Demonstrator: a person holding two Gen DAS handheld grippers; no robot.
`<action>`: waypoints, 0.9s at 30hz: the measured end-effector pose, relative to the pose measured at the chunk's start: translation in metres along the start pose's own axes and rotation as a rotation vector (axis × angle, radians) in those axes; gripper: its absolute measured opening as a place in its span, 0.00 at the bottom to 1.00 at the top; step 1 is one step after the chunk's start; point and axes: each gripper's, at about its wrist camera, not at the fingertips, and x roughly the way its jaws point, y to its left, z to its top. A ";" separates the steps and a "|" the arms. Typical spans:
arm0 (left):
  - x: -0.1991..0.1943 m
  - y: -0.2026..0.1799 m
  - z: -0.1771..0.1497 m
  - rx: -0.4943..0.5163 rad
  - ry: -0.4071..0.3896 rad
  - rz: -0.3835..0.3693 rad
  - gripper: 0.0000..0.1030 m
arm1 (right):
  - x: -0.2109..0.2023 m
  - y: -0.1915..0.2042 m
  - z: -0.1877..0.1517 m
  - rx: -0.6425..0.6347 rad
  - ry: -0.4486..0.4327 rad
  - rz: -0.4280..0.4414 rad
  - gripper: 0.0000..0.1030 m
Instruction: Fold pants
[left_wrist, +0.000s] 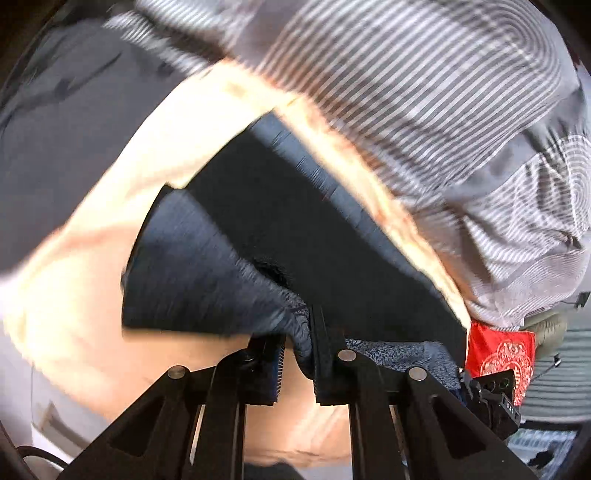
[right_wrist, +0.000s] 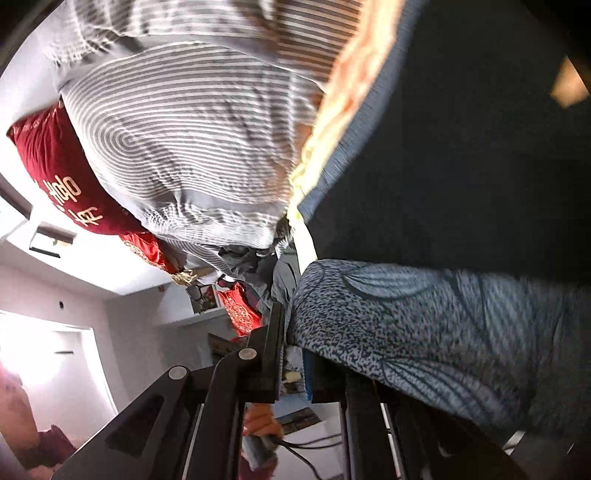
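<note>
Black tongs fill the foreground in both views, and dark blue pants hang between them. My left tongs (left_wrist: 297, 354) pinch a gathered bunch of the pants (left_wrist: 207, 266), whose speckled blue cloth wraps over the right finger while the dark legs spread away across a pale cream bed sheet (left_wrist: 74, 295). Only the left view shows that sheet broadly, with a grey-and-white striped quilt (left_wrist: 424, 92) heaped past it and a red cloth with a white round motif (left_wrist: 498, 354) at the right edge.

My right tongs (right_wrist: 295, 354) sit close together with the pants (right_wrist: 424, 325) draped over the right finger; whether cloth is truly caught between them I cannot tell. This view alone takes in the room: the striped quilt (right_wrist: 177, 147), a red cushion with pale embroidered characters (right_wrist: 62, 184) that are too blurred and tilted for me to read, white walls and a bright window (right_wrist: 40, 354). Both frames are motion-blurred.
</note>
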 end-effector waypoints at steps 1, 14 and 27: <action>0.005 -0.007 0.014 0.021 -0.013 0.006 0.13 | 0.005 0.003 0.016 -0.005 0.014 -0.013 0.09; 0.099 -0.051 0.122 0.096 -0.101 0.224 0.42 | 0.063 -0.049 0.154 0.078 0.091 -0.292 0.21; 0.157 -0.079 0.052 0.401 0.087 0.491 0.42 | 0.060 -0.015 0.105 -0.237 0.220 -0.447 0.64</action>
